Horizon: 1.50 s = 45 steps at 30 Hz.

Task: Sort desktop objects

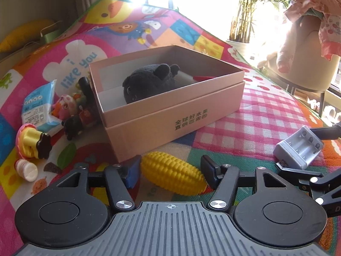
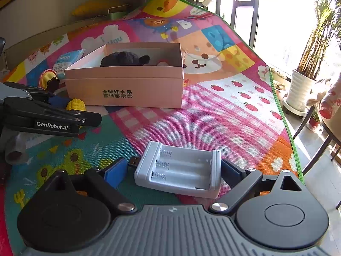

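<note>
A pink cardboard box stands on the colourful play mat and holds a black plush toy; the box also shows in the right wrist view. My left gripper is open, its fingers on either side of a yellow toy corn cob lying on the mat in front of the box. My right gripper is open around a white battery charger lying on the mat. The charger also shows at the right of the left wrist view.
Left of the box lie a blue tissue pack, small toy figures, a yellow and pink toy and a small pink-white piece. Beyond the mat's right edge are a potted plant and a chair.
</note>
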Motion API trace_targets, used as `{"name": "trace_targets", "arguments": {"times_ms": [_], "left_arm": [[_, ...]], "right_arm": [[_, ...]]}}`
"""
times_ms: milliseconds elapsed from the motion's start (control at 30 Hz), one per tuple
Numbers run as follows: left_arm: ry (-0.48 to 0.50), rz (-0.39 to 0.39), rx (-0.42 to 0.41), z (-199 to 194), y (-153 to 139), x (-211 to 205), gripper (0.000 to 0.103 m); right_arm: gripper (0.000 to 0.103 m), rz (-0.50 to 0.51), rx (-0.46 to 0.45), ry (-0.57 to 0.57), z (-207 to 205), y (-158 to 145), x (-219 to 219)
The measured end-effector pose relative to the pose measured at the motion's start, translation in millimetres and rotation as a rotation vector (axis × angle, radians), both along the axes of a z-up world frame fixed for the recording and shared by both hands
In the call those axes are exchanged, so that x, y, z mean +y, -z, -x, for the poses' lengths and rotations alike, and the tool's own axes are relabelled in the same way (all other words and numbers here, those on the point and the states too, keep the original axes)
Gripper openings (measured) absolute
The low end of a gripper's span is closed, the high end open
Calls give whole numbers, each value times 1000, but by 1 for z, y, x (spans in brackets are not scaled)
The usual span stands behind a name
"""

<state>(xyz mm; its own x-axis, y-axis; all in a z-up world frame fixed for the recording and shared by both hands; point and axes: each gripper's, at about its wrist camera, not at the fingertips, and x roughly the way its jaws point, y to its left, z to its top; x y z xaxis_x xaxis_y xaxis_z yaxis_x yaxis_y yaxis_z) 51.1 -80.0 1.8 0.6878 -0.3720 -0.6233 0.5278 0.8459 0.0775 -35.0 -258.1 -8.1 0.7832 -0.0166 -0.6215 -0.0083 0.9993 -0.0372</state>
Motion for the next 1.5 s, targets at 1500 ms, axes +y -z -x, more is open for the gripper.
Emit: {"name": "trace_targets", "arguments": {"times_ms": [1500], "left_arm": [[56, -16, 2, 77, 0, 26, 72]], "right_arm": [[100, 0, 20, -51, 23, 1, 3]]}}
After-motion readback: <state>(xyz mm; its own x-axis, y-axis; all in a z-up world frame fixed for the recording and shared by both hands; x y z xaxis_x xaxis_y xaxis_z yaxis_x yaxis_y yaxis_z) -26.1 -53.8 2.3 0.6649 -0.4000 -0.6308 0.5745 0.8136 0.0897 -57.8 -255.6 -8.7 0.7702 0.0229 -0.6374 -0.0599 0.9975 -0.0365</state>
